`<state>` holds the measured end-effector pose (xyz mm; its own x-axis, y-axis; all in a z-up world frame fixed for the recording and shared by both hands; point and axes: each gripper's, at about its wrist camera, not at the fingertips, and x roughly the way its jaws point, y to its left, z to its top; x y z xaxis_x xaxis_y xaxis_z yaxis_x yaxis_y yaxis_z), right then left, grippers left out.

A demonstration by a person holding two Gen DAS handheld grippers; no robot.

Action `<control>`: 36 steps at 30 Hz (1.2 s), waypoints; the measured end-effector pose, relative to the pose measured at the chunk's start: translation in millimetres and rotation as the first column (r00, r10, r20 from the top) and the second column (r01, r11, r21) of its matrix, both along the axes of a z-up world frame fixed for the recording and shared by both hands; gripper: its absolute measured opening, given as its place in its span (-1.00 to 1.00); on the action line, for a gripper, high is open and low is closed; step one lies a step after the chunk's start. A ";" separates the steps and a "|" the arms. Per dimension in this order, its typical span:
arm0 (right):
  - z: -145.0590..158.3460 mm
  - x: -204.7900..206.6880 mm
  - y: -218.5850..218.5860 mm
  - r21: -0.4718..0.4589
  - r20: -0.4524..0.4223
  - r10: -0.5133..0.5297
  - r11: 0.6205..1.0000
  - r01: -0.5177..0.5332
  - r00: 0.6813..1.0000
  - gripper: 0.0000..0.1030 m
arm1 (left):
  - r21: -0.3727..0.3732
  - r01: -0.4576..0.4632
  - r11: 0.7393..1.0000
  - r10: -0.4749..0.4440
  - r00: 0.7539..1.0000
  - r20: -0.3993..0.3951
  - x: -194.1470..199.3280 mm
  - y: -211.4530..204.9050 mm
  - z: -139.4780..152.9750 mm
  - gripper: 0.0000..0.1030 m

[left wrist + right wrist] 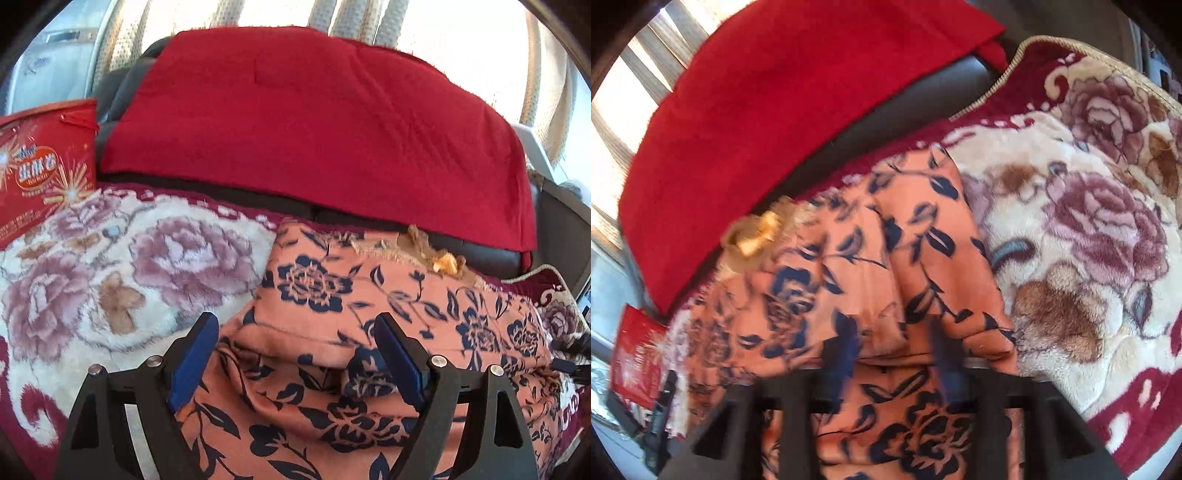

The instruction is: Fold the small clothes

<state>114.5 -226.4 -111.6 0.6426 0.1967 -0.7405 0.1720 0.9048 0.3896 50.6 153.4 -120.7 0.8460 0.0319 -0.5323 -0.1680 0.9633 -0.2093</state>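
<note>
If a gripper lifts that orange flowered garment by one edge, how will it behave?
The orange flowered garment already lies in soft creases and layered folds, so it would probably droop and partly unfold. It looks thin, likely light. Pushed, it may bunch rather than slide, since the plush blanket beneath looks grippy.

Orange garment (369, 325) (navy floral print), folded, rumpled, lying on blanket
</note>
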 end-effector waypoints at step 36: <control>-33.1 126.1 55.3 0.095 -0.087 0.198 0.977 -0.190 0.976 0.43 | 0.010 0.034 0.999 -0.031 0.967 -0.251 39.7 -9.5 -36.8 0.77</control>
